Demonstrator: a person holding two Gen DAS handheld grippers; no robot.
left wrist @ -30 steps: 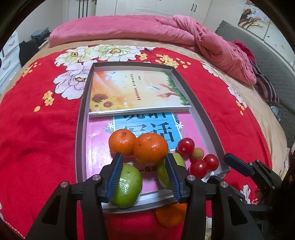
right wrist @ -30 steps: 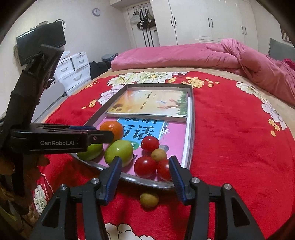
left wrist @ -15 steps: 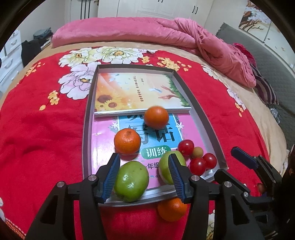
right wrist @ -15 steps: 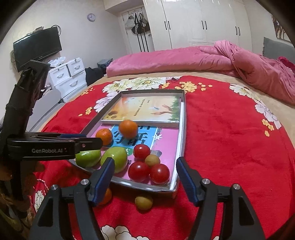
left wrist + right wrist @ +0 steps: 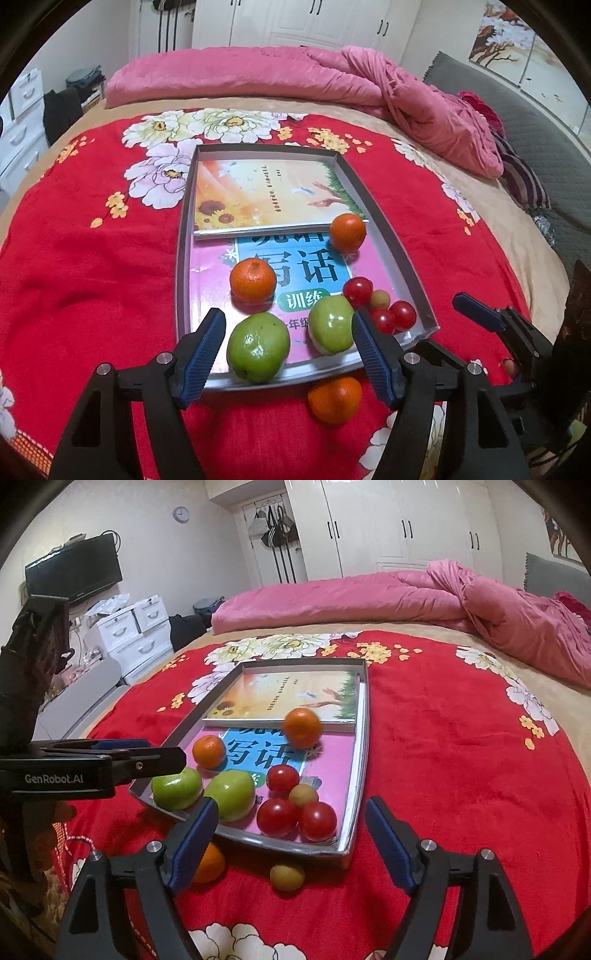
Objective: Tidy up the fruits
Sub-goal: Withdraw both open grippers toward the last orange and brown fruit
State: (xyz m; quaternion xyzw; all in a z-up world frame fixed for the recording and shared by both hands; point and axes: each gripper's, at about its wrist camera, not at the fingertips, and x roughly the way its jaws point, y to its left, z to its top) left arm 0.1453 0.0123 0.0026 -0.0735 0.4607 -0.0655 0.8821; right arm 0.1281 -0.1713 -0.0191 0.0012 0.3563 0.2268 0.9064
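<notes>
A grey tray point(image 5: 397, 254) on the red bedspread holds two books and fruit. Inside lie two oranges point(image 5: 253, 280) point(image 5: 347, 232), two green apples point(image 5: 258, 347) point(image 5: 331, 325), three cherry tomatoes point(image 5: 357, 291) and a small yellowish fruit point(image 5: 379, 299). My left gripper point(image 5: 288, 350) hovers over the tray's near edge above the apples, its jaws opening, touching nothing. My right gripper point(image 5: 291, 845) hangs over the near right corner of the tray point(image 5: 360, 775), jaws also opening and empty. Outside the tray lie a third orange point(image 5: 208, 864) and another yellowish fruit point(image 5: 287, 877).
A pink duvet point(image 5: 332, 85) is bunched at the far end of the bed. White drawers point(image 5: 133, 635) and a television point(image 5: 74, 572) stand to the left. The left gripper point(image 5: 162, 749) reaches in from the left of the right wrist view.
The orange that was at my left gripper's fingertips has rolled up the tray to the upper book's right edge. Both grippers have opened wider, and the left one has drawn back and up.
</notes>
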